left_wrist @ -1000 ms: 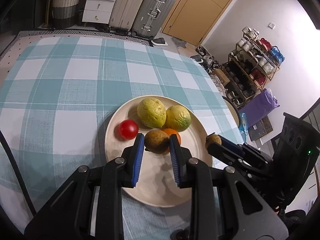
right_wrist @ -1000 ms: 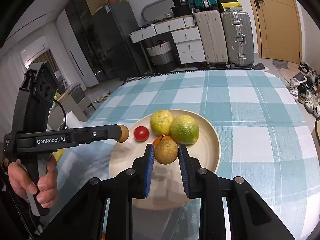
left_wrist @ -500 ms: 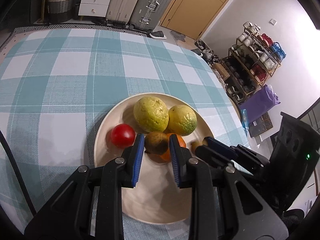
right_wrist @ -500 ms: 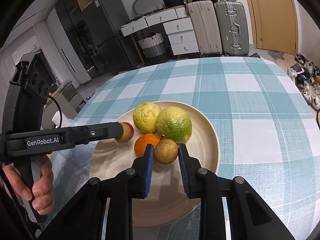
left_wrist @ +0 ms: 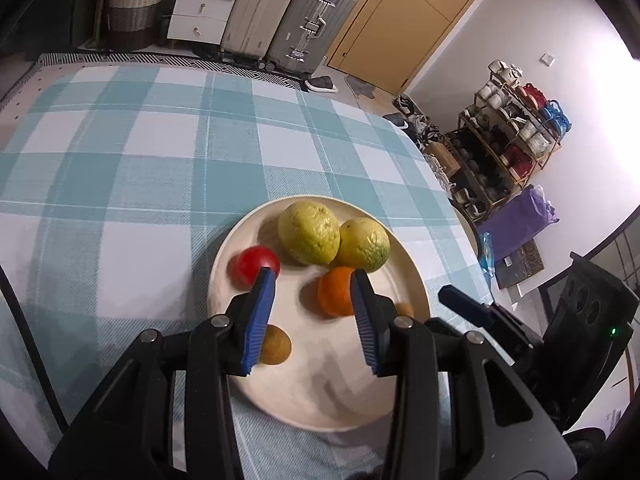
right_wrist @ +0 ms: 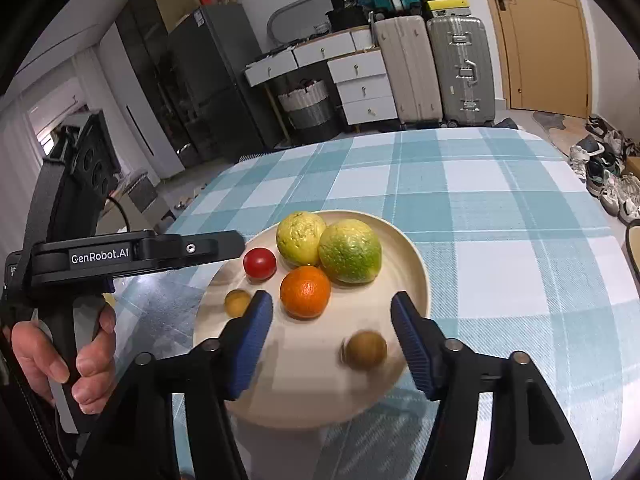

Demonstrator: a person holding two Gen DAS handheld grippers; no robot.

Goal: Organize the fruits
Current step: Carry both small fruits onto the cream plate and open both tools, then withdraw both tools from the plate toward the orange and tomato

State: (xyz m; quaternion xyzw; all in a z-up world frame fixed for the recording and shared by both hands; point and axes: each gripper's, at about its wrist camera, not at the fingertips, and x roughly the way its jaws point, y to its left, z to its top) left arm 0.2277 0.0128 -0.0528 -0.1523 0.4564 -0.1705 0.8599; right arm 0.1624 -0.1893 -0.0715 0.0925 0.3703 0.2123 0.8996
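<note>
cream plate (right_wrist: pixel 416 256) on the checked worktop (right_wrist: pixel 500 208) holds all the fruit: two yellow-green citrus (right_wrist: pixel 300 236), an orange (right_wrist: pixel 305 291), a red tomato (right_wrist: pixel 260 263). both tools have just been opening. left tool (left_wrist: pixel 312 312) is spread, its brown fruit (left_wrist: pixel 276 345) lying free under the left pad. right tool (right_wrist: pixel 332 336) is spread wide, second brown fruit (right_wrist: pixel 365 350) loose, likely just released onto the plate.

"GenRobot.AI" stands in white letters on the black body of the left claw (right_wrist: pixel 236 242), at nine o'clock.
</note>
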